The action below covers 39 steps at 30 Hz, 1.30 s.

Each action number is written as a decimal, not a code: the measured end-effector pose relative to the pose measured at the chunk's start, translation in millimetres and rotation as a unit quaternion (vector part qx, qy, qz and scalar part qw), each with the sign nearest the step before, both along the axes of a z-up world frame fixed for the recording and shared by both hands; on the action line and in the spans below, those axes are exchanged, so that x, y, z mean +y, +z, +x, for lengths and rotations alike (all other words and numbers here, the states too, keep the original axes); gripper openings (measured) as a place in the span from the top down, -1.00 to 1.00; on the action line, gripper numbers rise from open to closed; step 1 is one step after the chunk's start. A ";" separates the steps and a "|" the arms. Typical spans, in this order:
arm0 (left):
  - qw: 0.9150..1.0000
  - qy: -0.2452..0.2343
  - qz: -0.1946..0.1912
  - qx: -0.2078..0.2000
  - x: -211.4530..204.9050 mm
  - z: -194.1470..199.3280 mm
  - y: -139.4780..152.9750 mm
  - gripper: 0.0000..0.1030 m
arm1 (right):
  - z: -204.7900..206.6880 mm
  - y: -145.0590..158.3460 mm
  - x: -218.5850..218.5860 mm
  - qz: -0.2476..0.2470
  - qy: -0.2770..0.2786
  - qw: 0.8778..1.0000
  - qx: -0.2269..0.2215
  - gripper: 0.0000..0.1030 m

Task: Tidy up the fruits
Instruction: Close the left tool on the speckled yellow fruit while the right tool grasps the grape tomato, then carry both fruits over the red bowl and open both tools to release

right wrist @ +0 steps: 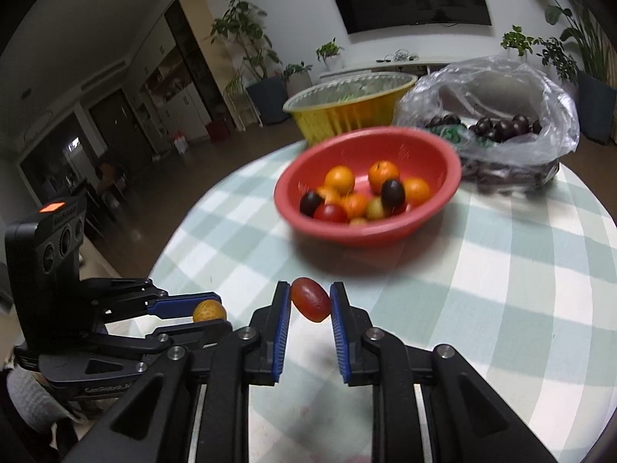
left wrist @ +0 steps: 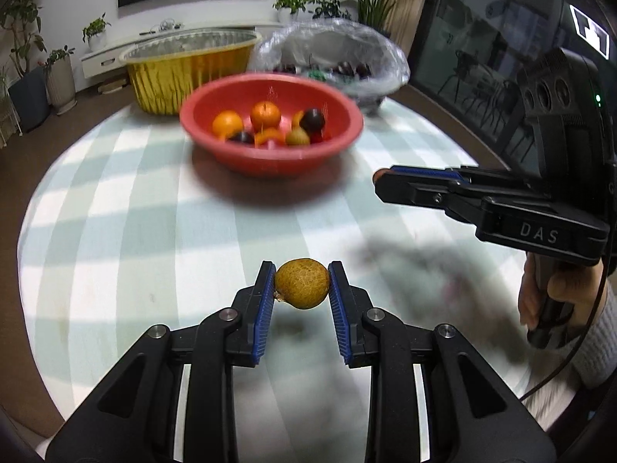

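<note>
We observed a small, round, tan-brown fruit with a rough speckled skin (left wrist: 302,284) clamped between the blue ribbed pads of the left gripper (left wrist: 302,281), the jaws closed to the width of the fruit and the fruit held clear above the tablecloth. The right gripper (right wrist: 310,299) likewise held a small, oval, glossy red fruit (right wrist: 311,299) between its blue pads, the jaws narrowed to the width of that fruit, which sat tilted between them. In the right wrist view the left gripper appeared at lower left, just beside the right one, with the tan fruit visible at its fingertips; in the left wrist view the right gripper (left wrist: 380,177) appeared at the right edge, seen side-on, with a hand (left wrist: 555,297) on its grip. Beyond both grippers, farther along the round table covered in a pale green and white checked cloth (left wrist: 135,231), stood a red plastic bowl (left wrist: 270,123) that contained several orange, dark purple, red and yellow-green fruits. Behind the bowl we noted a gold foil pan with a silver interior (left wrist: 189,65) and, to its right, a clear plastic bag (left wrist: 335,54) that held dark round fruits. Potted plants and a wall-mounted dark screen formed the background.
</note>
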<state>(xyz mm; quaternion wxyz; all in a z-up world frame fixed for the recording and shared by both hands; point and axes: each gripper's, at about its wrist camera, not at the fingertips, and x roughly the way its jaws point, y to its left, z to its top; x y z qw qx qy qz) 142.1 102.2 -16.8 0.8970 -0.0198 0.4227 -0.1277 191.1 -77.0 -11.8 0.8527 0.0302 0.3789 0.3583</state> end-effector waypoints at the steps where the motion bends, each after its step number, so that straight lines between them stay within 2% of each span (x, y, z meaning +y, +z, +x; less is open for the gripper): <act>1: 1.000 -0.001 -0.004 -0.004 0.2 5.6 4.4 0.50 | 5.6 4.9 -1.0 0.006 -0.004 1.000 -0.003 0.56; 8: 1.000 -0.003 -0.008 -0.029 -3.0 45.9 31.8 0.50 | 38.6 22.4 0.7 0.028 -0.021 0.999 -0.017 0.56; 14: 0.999 -0.004 -0.003 -0.033 -5.0 82.9 40.9 0.50 | 68.0 14.0 3.9 0.030 -0.030 0.999 -0.002 0.56; 21: 1.000 -0.005 0.005 -0.025 -4.0 116.1 32.0 0.50 | 99.5 -10.9 9.2 0.021 -0.041 0.998 0.035 0.56; 35: 0.999 0.019 0.022 -0.017 1.3 164.6 8.0 0.49 | 132.9 -10.4 27.5 0.035 -0.032 0.999 0.018 0.54; 39: 0.999 0.025 0.030 -0.015 -0.9 172.3 4.7 0.41 | 132.8 -9.3 18.6 0.046 -0.040 0.998 0.018 0.53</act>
